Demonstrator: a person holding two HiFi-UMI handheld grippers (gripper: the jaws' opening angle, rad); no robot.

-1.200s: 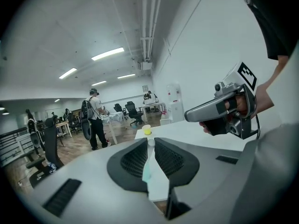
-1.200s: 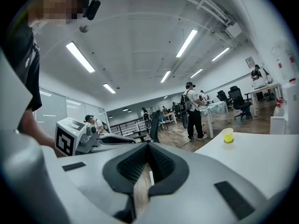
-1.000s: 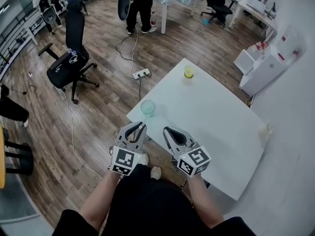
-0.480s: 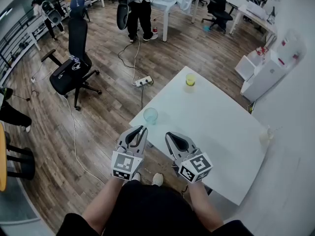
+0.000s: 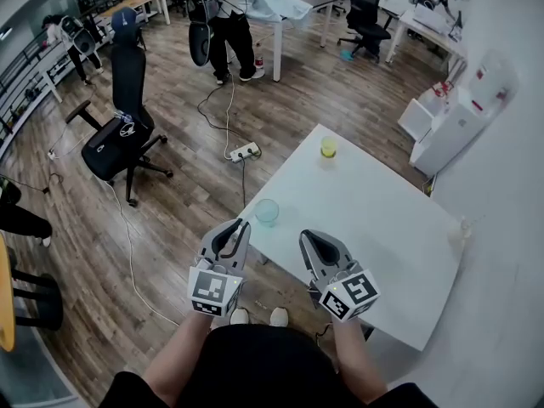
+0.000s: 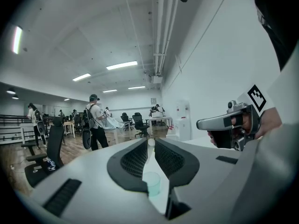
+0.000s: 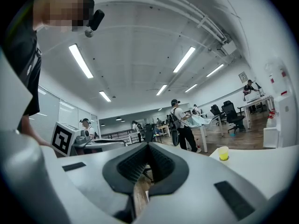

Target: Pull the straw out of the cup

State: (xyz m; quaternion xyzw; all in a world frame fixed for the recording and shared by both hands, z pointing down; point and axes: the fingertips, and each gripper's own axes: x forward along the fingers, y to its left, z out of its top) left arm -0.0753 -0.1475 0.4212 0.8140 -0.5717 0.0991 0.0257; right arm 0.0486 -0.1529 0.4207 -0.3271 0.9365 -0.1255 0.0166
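Held short of the table (image 5: 374, 202) with nothing gripped: left gripper (image 5: 242, 224) a slit apart, right gripper (image 5: 304, 236) closed tip to tip. No straw made out in the teal cup (image 5: 267, 212) or the yellow cup (image 5: 328, 147); possibly standing in the small pale cup (image 5: 462, 228) at the table's right edge, too small to tell lean or long axis. Likely to go wrong by reaching for the wrong cup, or by tugging sideways and tipping a light, unsteadied cup off that edge.

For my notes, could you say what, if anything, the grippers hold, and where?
Nothing is held. The left gripper has jaws slightly apart, empty; the right gripper is shut on nothing.
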